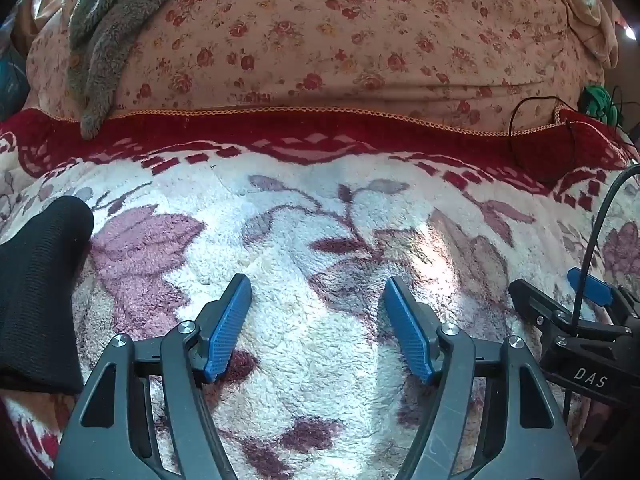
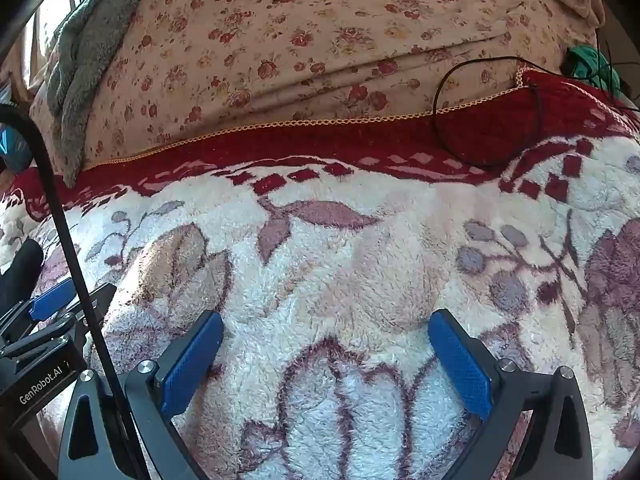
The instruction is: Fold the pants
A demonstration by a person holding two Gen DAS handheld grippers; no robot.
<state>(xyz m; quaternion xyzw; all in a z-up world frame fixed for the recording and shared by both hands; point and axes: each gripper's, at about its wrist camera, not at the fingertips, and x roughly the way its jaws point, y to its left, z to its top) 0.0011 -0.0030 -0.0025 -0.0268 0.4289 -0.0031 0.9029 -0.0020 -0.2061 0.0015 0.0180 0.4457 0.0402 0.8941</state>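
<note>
The pants point(image 1: 38, 292), a black fabric piece, lie at the left edge of the left wrist view on the fleecy flowered blanket point(image 1: 320, 340), with only one end showing; whether they are already folded cannot be told. The left claw point(image 1: 318, 304) hangs over bare blanket beside them, jaws spread wide and empty. The right claw point(image 2: 324, 344) is likewise wide open over blanket, holding nothing, farther from the garment. This looks like the reach before a grasp: the next move calls for swinging left and pinching a fabric edge.
</note>
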